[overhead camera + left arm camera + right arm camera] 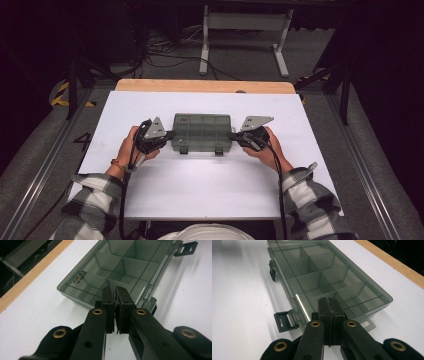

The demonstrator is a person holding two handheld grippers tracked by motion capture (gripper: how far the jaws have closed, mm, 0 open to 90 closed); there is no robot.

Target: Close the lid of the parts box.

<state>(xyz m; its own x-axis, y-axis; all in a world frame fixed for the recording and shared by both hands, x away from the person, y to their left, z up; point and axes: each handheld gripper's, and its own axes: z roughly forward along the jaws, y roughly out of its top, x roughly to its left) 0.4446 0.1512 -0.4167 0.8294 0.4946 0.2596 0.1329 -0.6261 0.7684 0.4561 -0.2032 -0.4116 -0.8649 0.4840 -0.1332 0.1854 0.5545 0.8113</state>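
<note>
The worktop [200,190] is a white sheet laid over a pale wooden board whose far edge [205,86] shows as a tan strip, and it stands on a grey carpeted floor [250,62] in a room that falls off into darkness on both sides. Beyond it a white metal table frame [245,22] stands on the floor, with black cables [165,55] trailing beside it. Yellow-and-black tape [61,95] marks the floor at the left, and a grey metal rail [35,185] runs along it there.
</note>
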